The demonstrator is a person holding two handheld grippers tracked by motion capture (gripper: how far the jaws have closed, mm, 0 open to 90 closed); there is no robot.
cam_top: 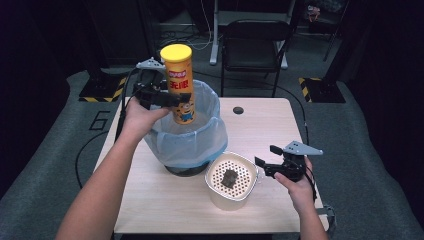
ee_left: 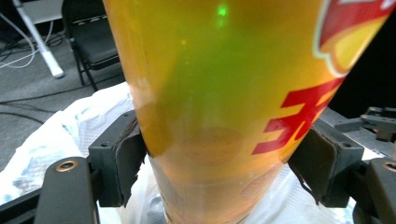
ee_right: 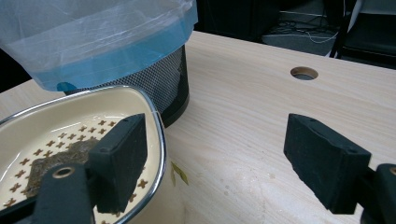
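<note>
Left forearm angled up from the table's near-left edge, left gripper (cam_top: 159,96) clenched around an upright yellow chip can (cam_top: 180,82) above the bin (cam_top: 187,137); right gripper (cam_top: 267,165) released beside the strainer bowl (cam_top: 231,180)

Table: pale wooden tabletop (cam_top: 260,127) with a round cable hole (cam_top: 238,110) near the far edge.
Bowl: cream square perforated bowl with a metal rim (cam_top: 251,189), standing on the table just beside the bin's base; dark brown lump (cam_top: 230,177) lies on its cross-shaped holes.
Chair: black folding chair (cam_top: 252,47) on the grey floor beyond the table.
Floor markings: yellow-and-black striped plates (cam_top: 102,90) at both sides.
</note>
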